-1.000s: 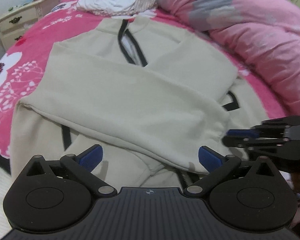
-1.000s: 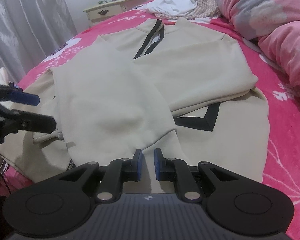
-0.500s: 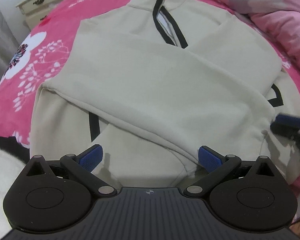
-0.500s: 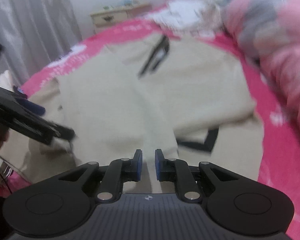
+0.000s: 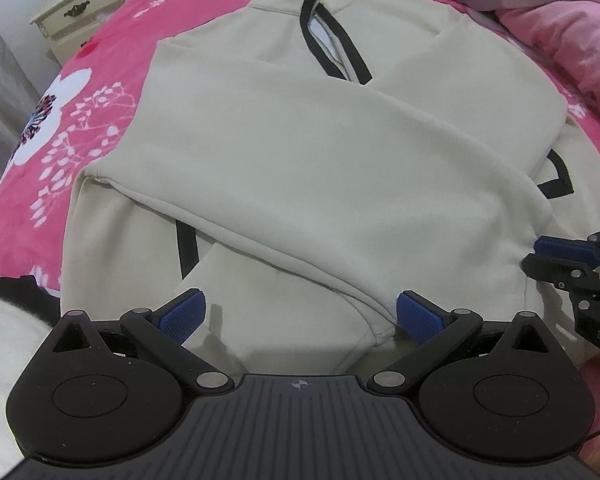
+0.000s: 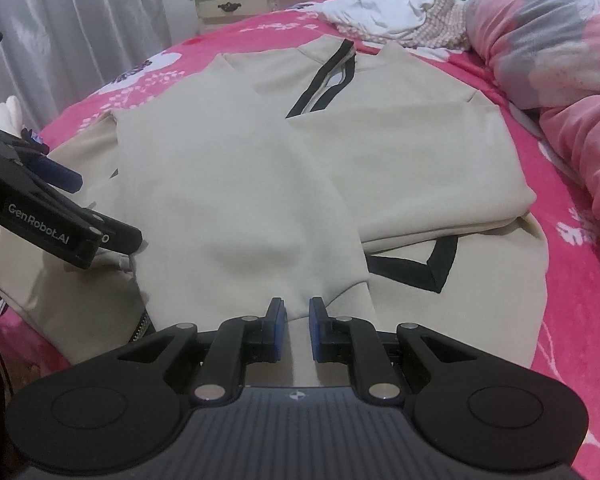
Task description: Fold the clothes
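Observation:
A beige sweatshirt point(image 5: 300, 152) with black trim lies flat on the pink floral bed point(image 5: 80, 120), collar at the far end. One sleeve point(image 6: 228, 184) is folded slantwise across the chest. Its cuff point(image 6: 300, 300) ends between the pads of my right gripper point(image 6: 297, 328), which is shut on it with a narrow gap. In the left wrist view the right gripper point(image 5: 534, 254) meets that cuff at the right edge. My left gripper point(image 5: 300, 314) hangs wide open over the hem, holding nothing. It also shows at the left of the right wrist view point(image 6: 108, 208).
A pink duvet point(image 5: 560, 12) is bunched along the right side of the bed. A pile of white clothes point(image 6: 388, 16) lies beyond the collar. A cream bedside cabinet point(image 6: 252, 0) and a grey curtain point(image 6: 80, 40) stand at the far left.
The left gripper has tipped further down, so the sweatshirt fills more of its view and the right gripper sits nearer the right edge. The right gripper keeps the same narrow gap at the cuff.

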Available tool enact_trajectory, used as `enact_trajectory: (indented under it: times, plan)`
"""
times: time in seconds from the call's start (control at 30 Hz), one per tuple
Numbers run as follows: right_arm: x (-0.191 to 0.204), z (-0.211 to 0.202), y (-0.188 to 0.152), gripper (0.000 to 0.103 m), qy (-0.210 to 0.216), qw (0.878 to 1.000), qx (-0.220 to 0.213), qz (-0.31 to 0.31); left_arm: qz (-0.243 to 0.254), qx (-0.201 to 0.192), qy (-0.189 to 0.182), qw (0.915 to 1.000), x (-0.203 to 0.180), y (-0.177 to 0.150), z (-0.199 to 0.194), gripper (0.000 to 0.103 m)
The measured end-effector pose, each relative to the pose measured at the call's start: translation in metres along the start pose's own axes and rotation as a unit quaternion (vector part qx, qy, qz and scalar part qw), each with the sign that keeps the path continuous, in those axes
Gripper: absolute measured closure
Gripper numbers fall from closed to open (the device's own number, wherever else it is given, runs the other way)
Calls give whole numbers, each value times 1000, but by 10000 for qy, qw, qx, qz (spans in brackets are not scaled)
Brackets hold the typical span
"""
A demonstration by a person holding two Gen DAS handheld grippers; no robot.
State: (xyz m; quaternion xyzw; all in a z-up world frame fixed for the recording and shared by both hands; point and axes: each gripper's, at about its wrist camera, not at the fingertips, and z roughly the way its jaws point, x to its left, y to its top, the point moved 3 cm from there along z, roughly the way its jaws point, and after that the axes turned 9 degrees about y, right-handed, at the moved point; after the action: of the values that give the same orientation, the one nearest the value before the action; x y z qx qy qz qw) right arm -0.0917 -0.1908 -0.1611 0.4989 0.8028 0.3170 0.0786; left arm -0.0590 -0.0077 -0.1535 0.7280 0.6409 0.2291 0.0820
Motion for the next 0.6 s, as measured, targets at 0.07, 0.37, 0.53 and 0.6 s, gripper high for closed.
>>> enact_trajectory:
  times: [0.07,0.37,0.53,0.6]
  plan:
    - [0,0,0,89,-3,10000,-3,-9,38,-19,30,10000,-1,0,-1,0]
    - [-1,-1,-1,89,4,10000,-3,-16,152,-90,119,9998,-4,0,-3,0]
    - [0,-1,-2,89,0,10000,-11,-10,164,-264,25,9995,1,0,-6,0]
    - [0,-1,-3,89,-7,10000,-11,-17,56,-397,-50,9992,7,2,-10,0]
